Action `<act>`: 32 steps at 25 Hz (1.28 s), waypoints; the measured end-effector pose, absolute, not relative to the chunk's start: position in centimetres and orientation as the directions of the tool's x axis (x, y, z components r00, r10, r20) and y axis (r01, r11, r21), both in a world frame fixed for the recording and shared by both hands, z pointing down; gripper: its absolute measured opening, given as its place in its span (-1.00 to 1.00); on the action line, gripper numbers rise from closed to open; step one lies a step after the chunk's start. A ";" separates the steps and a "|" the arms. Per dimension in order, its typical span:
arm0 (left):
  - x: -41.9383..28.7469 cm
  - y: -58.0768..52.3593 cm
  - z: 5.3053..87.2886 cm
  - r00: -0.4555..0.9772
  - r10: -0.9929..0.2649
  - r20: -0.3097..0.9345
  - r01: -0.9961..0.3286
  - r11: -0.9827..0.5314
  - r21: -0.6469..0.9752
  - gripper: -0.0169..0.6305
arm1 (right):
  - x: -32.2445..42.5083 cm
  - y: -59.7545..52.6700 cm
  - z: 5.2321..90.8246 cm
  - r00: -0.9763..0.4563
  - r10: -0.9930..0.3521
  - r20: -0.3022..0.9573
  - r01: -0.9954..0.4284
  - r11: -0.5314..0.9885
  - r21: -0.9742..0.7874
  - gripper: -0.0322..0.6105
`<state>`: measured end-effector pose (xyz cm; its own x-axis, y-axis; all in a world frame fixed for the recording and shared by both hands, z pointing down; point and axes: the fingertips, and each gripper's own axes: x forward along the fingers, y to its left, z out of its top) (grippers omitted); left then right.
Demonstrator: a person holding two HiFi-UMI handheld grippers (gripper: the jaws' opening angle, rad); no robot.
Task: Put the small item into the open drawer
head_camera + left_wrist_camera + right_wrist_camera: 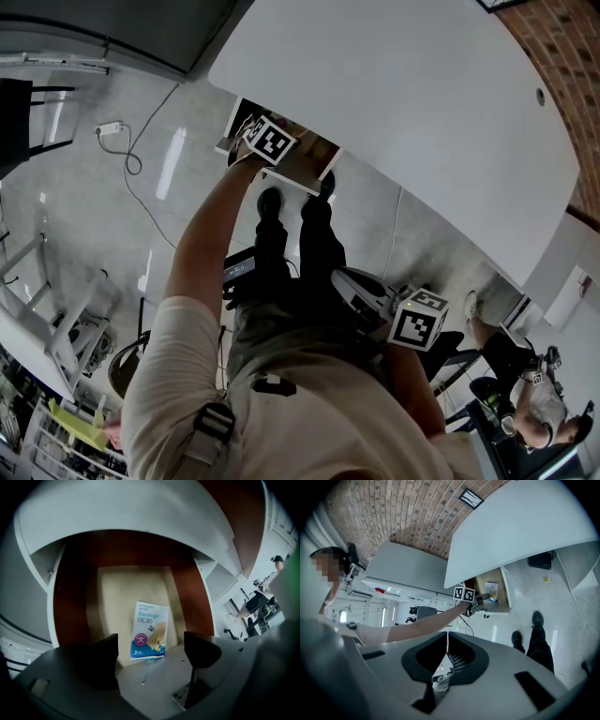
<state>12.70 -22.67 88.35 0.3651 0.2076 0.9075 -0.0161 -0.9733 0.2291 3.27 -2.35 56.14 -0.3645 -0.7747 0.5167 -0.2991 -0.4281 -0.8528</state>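
**Box sits in the drawer, dead ahead of your open left gripper**

Under the white table (pixel 403 103), the open drawer (pixel 70 602) faces your outstretched left arm, with a pale floor between red-brown side walls. Your left gripper (pixel 151 639) is at the drawer's mouth, jaws spread wide with nothing gripped between them. Your right gripper (pixel 447 642) is back by your waist, well apart from the drawer, with its jaws pressed together on nothing. The bandage box (pixel 151 620) rests on the drawer floor just beyond the left jaws. It is centred on the gap, its long axis running away from you into the drawer. The placing looks done. Draw the left gripper straight back so neither jaw clips the box.
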 end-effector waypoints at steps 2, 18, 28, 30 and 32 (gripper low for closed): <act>12.0 -23.1 87.6 0.373 0.207 0.904 -0.015 -0.973 0.229 0.40 | 3.0 -2.7 55.9 -0.369 -0.781 0.505 -0.302 -0.413 -0.859 -0.88; 6.3 -27.9 77.6 0.607 0.025 0.795 -0.201 -0.962 0.183 -0.40 | 0.3 -3.9 53.2 -0.369 -0.816 0.445 -0.341 -0.327 -0.881 -0.88; 3.0 -29.6 67.0 0.795 -0.088 0.600 -0.264 -0.941 0.211 -0.93 | -1.4 -6.1 48.9 -0.416 -0.854 0.311 -0.400 -0.135 -0.906 -0.89; 2.1 -29.5 65.8 0.801 -0.097 0.591 -0.255 -0.948 0.191 -0.93 | -2.0 -6.6 47.9 -0.418 -0.865 0.277 -0.415 -0.089 -0.905 -0.89; 0.9 -29.6 64.7 0.803 -0.107 0.586 -0.249 -0.954 0.167 -0.93 | -2.5 -7.1 47.5 -0.420 -0.868 0.267 -0.419 -0.076 -0.905 -0.89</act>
